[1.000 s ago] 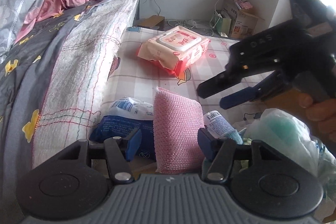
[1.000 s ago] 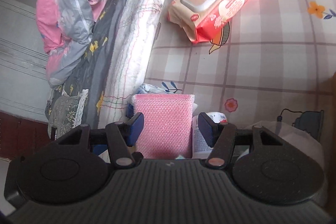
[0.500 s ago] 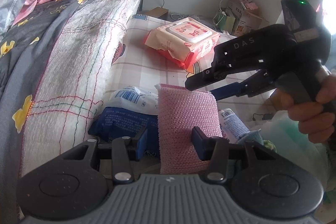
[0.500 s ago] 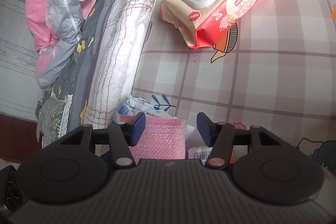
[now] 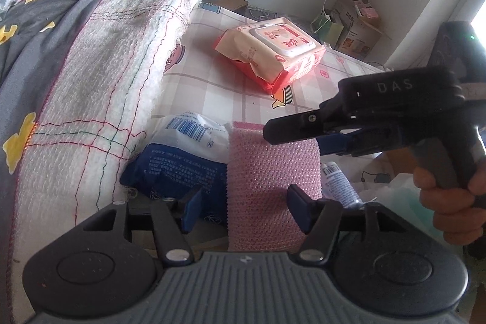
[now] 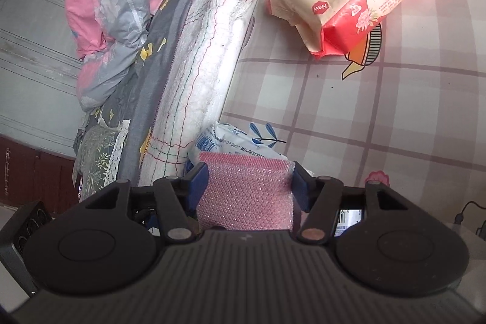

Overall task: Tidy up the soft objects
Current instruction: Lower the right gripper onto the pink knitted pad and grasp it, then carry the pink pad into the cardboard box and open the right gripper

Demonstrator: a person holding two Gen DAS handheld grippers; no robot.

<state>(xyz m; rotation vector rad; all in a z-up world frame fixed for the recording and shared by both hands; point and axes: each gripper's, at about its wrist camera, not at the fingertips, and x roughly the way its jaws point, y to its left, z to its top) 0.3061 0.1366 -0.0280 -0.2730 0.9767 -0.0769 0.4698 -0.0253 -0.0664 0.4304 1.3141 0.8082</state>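
Observation:
A pink mesh sponge point(image 5: 273, 187) stands upright on its edge. My left gripper point(image 5: 244, 204) straddles its lower part and its jaws are opening: the left pad stands clear of the sponge and the right pad lies at its edge. From the upper right, my right gripper point(image 5: 294, 141) reaches over the sponge's top, held by a hand point(image 5: 449, 202). In the right wrist view the sponge point(image 6: 246, 187) fills the gap of the right gripper point(image 6: 247, 181), both blue pads against its side edges.
A blue and white pack point(image 5: 182, 160) lies just behind the sponge. A red wet wipes pack point(image 5: 270, 53) lies farther off on the checked sheet point(image 6: 395, 111). The quilted bed edge point(image 5: 91, 66) rises at left. A tube point(image 5: 338, 181) and a plastic bag point(image 5: 401, 196) sit at right.
The right gripper has come down from beside the sponge onto its top, which now sits between its pads. The left jaws narrowed on the sponge, then widened again.

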